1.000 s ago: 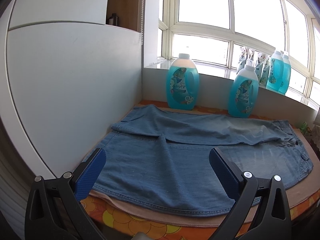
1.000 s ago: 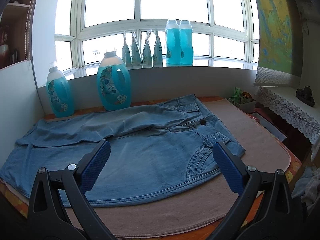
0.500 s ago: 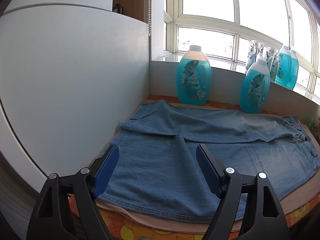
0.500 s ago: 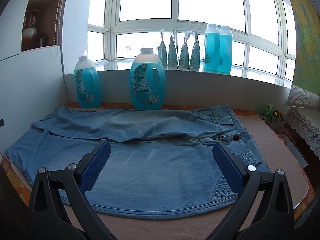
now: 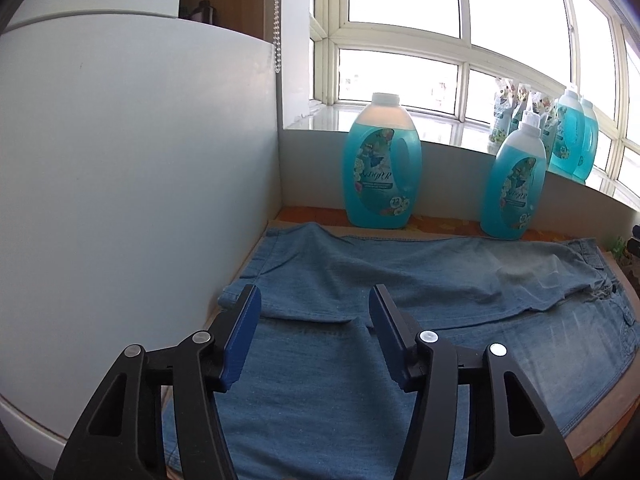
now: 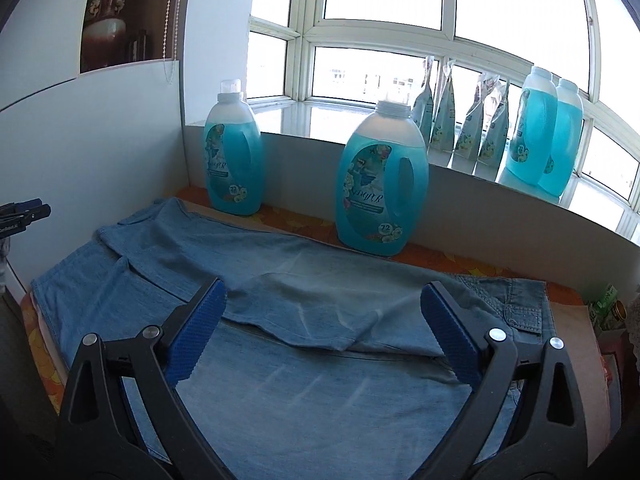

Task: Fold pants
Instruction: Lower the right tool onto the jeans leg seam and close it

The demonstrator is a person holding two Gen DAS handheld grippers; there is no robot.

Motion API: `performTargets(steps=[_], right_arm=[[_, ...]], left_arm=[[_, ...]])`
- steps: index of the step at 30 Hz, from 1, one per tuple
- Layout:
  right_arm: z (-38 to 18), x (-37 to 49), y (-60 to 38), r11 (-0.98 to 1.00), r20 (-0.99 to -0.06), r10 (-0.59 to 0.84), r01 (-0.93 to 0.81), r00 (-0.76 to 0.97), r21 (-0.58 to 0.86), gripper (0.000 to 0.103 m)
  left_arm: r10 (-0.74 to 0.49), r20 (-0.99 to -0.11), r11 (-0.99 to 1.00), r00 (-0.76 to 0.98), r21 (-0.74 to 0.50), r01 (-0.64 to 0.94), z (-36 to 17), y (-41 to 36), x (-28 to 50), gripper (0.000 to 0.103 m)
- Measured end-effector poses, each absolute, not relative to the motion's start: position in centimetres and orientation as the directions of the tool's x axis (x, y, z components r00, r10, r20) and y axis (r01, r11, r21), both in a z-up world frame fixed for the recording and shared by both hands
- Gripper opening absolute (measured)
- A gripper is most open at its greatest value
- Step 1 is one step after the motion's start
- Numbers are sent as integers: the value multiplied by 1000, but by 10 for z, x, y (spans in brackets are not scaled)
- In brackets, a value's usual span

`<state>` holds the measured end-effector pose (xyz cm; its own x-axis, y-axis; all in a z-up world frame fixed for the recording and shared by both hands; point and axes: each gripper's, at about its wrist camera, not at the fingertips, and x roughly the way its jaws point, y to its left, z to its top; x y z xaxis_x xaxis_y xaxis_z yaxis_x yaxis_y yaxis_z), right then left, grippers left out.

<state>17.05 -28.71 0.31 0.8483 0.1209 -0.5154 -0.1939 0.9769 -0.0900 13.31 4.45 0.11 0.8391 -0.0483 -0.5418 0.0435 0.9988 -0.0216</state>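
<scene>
This looks like a room in a home, maybe a sunny corner for doing laundry. A big window lets in lots of light. Blue soap bottles stand by the sill, with more on it. Jeans lie on a table with a flowery cloth. A vase sits on a shelf.

The pants are soft blue denim cloth, faded pale in spots, with stitched seams. The bottles are smooth, see-through plastic with shiny labels. The side board is flat, matt white. The gripper pads look like bumpy blue rubber on matt black plastic arms with shiny metal pins. The mat under the pants is plain tan cloth.
</scene>
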Motion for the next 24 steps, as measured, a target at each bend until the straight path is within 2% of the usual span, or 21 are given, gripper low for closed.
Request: performTargets(steps=[6, 10, 12, 16, 18, 24], right_arm=[[-3, 236, -251, 912, -554, 232, -377, 799, -161, 94], [-18, 282, -228, 877, -608, 215, -425, 764, -223, 93], [-28, 304, -219, 862, -639, 196, -441, 744, -249, 87], [-56, 355, -212, 847, -716, 188, -481, 672, -228, 79], [-72, 378, -211, 841, -749, 189, -499, 635, -210, 68], [-120, 432, -200, 806, -804, 174, -551, 568, -215, 66]], left_arm=[[-66, -555, 998, 829, -25, 62, 4, 38, 178, 51], [-83, -576, 996, 813, -22, 86, 0, 30, 207, 49], [-89, -591, 995, 802, -24, 93, -4, 26, 222, 48], [-102, -629, 994, 771, -30, 108, -17, 21, 252, 41], [-97, -642, 994, 761, -22, 108, -24, 18, 265, 40], [-95, -698, 992, 709, -5, 128, -52, 12, 298, 36]])
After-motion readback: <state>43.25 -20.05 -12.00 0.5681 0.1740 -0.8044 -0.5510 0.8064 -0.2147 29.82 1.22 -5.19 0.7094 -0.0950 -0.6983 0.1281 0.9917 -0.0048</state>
